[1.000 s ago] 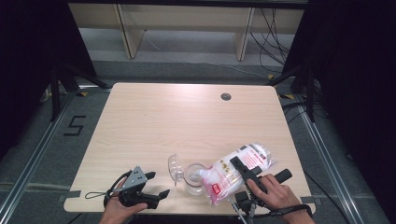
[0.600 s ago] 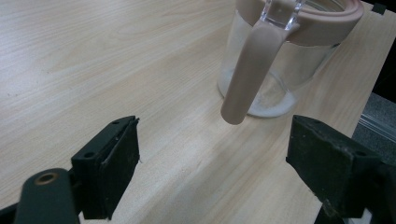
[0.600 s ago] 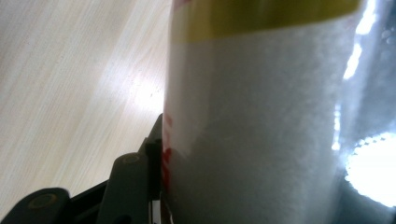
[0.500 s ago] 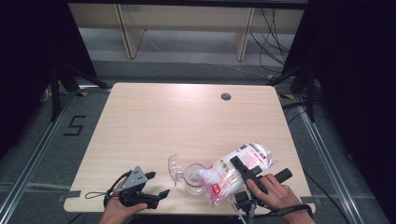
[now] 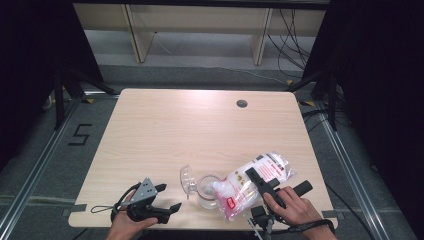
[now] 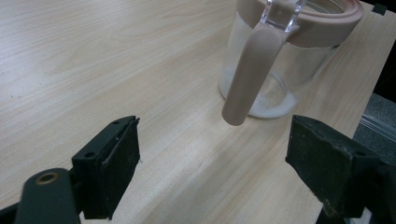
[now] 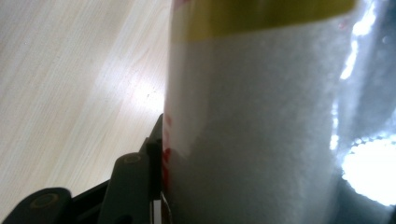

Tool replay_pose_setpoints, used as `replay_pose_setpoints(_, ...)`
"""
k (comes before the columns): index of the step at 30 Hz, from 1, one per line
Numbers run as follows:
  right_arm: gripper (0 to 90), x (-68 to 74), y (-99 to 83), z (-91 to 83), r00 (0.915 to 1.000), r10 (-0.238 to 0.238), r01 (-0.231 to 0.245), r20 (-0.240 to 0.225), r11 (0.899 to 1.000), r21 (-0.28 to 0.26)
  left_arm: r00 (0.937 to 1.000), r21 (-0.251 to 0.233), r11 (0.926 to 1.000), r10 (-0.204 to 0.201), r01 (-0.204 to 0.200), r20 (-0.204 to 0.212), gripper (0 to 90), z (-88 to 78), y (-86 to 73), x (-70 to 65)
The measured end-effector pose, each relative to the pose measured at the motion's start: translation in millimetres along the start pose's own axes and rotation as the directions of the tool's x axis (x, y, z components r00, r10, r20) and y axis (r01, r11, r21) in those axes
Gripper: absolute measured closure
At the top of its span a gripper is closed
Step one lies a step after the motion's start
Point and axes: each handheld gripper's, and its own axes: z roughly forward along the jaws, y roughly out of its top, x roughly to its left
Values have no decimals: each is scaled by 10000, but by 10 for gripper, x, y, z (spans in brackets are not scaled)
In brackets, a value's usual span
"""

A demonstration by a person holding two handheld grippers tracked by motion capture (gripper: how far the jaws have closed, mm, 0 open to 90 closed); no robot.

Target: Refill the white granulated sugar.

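A clear jar (image 5: 207, 192) with a pink rim stands near the table's front edge, its clear lid (image 5: 187, 177) flipped open to the left. In the left gripper view the jar (image 6: 299, 60) shows a pink handle (image 6: 250, 70) and a thin white layer at its bottom. A plastic bag of white powder (image 5: 252, 180) with red print lies tilted, its lower end over the jar's mouth. My right gripper (image 5: 259, 181) is shut on the bag (image 7: 261, 116). My left gripper (image 5: 170, 196) rests open on the table left of the jar, nothing between its fingers (image 6: 112, 158).
The light wooden table (image 5: 200, 130) has a round cable hole (image 5: 242, 103) at the back right. Both hands sit at the front edge. Shelving and cables lie on the floor behind the table, and dark curtains stand at both sides.
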Motion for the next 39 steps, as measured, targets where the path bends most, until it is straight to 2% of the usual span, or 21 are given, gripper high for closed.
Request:
replay_pose_setpoints(2,543,-4,1,0,10000,-36,37,7,10000,-31,10000,8,10000,13,-13,10,167,1,0,0)
replay_pose_setpoints(3,543,-4,1,1,10000,-52,52,33,10000,-43,9997,4,9997,-250,250,-13,167,4,-5,-15)
replay_pose_setpoints(5,544,-4,2,1,10000,-56,57,42,10000,-55,9999,0,9999,-135,135,-6,167,2,-2,-8)
replay_pose_setpoints(9,546,2,10,0,10000,-50,50,45,10000,-54,9997,-26,9997,-239,238,-54,167,-3,1,-16)
replay_pose_setpoints(10,546,-1,11,4,9999,-104,104,64,9999,-81,10000,-45,10000,-23,23,-39,167,-6,7,-1)
replay_pose_setpoints(17,549,0,19,-5,9998,-175,175,65,9998,20,10000,-42,10000,-39,39,-45,167,-6,7,-3)
replay_pose_setpoints(22,551,3,9,-14,9994,-170,169,293,9998,41,10000,-40,10000,9,-9,-67,167,-12,13,5)
replay_pose_setpoints(23,552,2,5,-16,9994,-159,157,291,9999,72,10000,-47,10000,5,-5,-75,167,-12,13,4)
replay_pose_setpoints(25,552,3,-1,-18,9994,-181,179,297,9998,94,9995,-134,9995,-300,299,-66,167,-3,1,-11)
replay_pose_setpoints(28,553,6,-6,-17,9994,-269,265,195,9995,170,9996,-102,9996,-275,274,-99,167,-6,4,-6)
replay_pose_setpoints(30,554,14,-8,-10,9991,-287,283,311,9995,124,9995,-54,9996,-289,288,-140,167,-8,7,-10)
replay_pose_setpoints(34,556,8,-5,-19,9993,-298,294,216,9994,184,9995,-173,9994,-299,297,-88,167,-3,3,-12)
replay_pose_setpoints(39,558,-3,-6,-24,9990,-354,350,272,9993,129,9996,-102,9996,-271,270,-111,167,-9,4,-5)
